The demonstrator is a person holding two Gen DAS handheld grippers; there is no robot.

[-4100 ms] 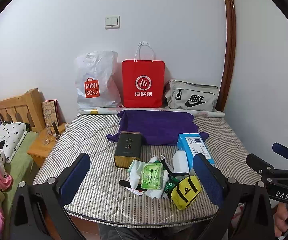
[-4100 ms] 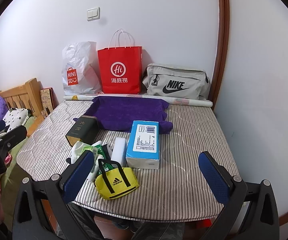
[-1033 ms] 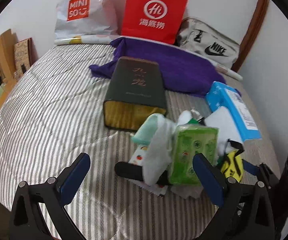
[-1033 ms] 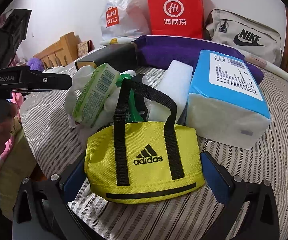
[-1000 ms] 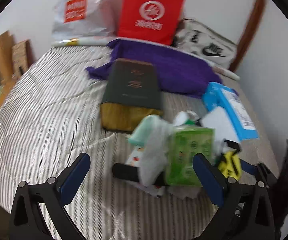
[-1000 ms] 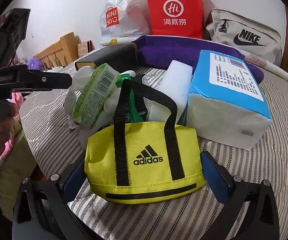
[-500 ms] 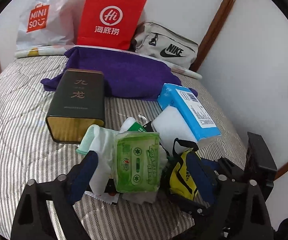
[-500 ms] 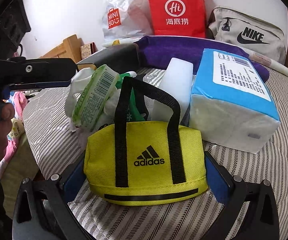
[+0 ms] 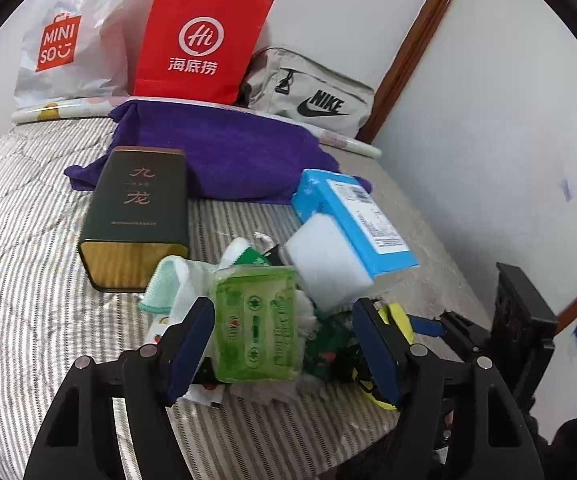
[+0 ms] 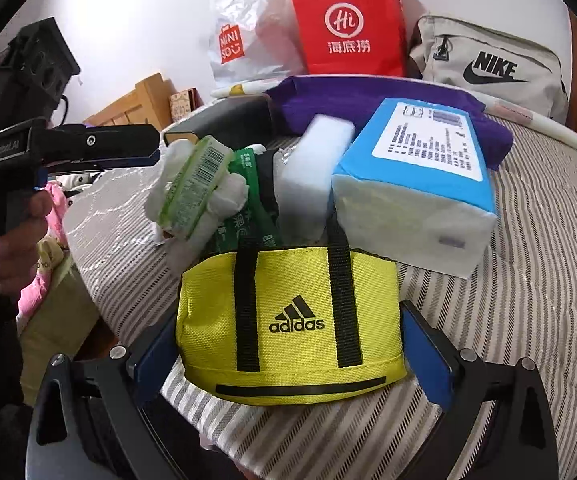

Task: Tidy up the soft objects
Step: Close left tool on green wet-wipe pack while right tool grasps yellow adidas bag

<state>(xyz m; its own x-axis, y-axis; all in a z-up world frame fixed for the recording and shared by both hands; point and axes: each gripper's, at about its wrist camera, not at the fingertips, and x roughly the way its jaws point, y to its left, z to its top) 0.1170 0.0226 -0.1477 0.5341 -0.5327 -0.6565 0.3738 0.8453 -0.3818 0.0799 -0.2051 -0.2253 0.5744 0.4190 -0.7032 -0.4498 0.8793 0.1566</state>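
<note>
Stage: early, by my reading; nothing looks sorted yet, and the soft things lie in 1 heap at the near edge of the mattress (image 9: 28, 240).
Left gripper (image 9: 284, 340): its jaws have just been closing around the green pack (image 9: 256, 324); the left pad sits at the pack's edge, the right pad stands clear of it, so no pinch yet.
Right gripper (image 10: 288, 356): spread to either side of the yellow bag (image 10: 288, 320); the pads sit at the bag's ends, but whether they press cannot be told.
Green pack: on top of white cloths (image 10: 228, 196) in the heap, tilted, between the left jaws.
Yellow bag: upright at the front of the heap, handles up, touching the items behind it.
Rest of heap: white block (image 10: 312, 168) and blue tissue pack (image 10: 416, 176) side by side behind the bag; green sachets (image 10: 248, 204) wedged beneath.
Behind: dark tin (image 9: 136, 216) just beside the heap, on the edge of the purple towel (image 9: 224, 152).
At the wall: 3 bags, a white bag (image 9: 72, 40), a red bag (image 9: 200, 44) and a grey bag (image 9: 312, 92), possibly where things go.
Left to do: lift each soft item out and place it; all of that remains, as far as can be judged.
</note>
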